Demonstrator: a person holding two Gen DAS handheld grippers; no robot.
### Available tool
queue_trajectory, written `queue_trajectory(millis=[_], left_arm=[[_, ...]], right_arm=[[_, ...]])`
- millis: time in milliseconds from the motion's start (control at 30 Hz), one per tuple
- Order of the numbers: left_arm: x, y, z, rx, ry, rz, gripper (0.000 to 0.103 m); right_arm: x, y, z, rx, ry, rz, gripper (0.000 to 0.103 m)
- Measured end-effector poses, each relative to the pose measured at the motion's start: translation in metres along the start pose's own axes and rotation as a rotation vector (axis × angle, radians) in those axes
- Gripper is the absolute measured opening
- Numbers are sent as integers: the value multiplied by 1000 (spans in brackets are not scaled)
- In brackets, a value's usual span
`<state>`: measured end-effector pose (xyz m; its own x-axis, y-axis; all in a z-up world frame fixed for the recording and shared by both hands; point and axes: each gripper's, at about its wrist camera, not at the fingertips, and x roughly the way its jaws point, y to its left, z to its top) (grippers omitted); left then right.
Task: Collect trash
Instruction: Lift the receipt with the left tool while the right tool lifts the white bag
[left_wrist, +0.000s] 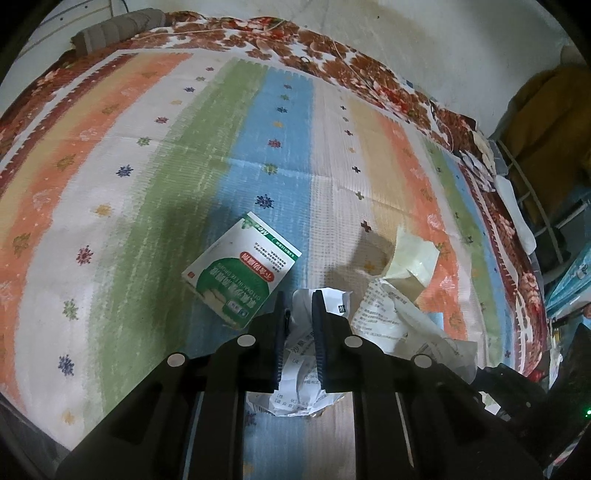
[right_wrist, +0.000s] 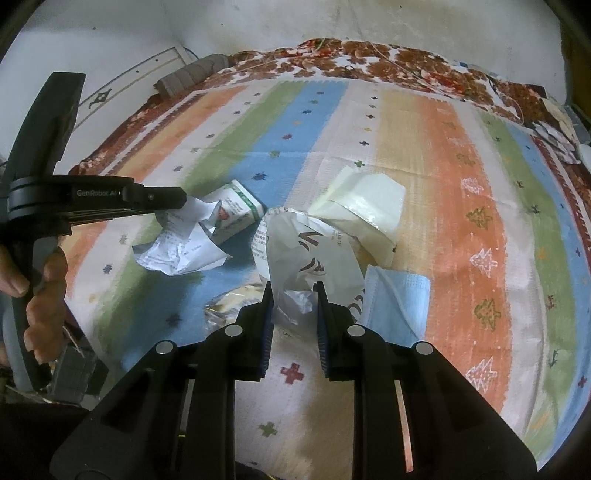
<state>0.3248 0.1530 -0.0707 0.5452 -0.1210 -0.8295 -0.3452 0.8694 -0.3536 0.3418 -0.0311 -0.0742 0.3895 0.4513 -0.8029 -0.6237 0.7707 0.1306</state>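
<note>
Left gripper (left_wrist: 298, 301) clamped on crumpled receipt (left_wrist: 300, 354), lifted above striped bedspread (left_wrist: 147, 177) beside green box (left_wrist: 240, 273). Right gripper (right_wrist: 294, 291) clamped on white wrapper (right_wrist: 306, 254), blue mask (right_wrist: 395, 302) just right.

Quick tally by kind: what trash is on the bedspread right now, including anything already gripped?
Crumpled printed paper sheet, in the left hand-held gripper: 1
Green-and-white medicine box: 1
Crumpled white plastic wrapper, in the right hand-held gripper: 1
Pale yellow backing sheet: 1
Blue face mask: 1
Shiny foil wrapper: 1
Total: 6
</note>
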Motion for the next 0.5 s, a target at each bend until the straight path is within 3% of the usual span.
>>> queue_trajectory(millis=[500], left_arm=[[-54,-8,-19,-10,-38,-41,12]], right_arm=[[-42,17,-10,-11,-43,6,19]])
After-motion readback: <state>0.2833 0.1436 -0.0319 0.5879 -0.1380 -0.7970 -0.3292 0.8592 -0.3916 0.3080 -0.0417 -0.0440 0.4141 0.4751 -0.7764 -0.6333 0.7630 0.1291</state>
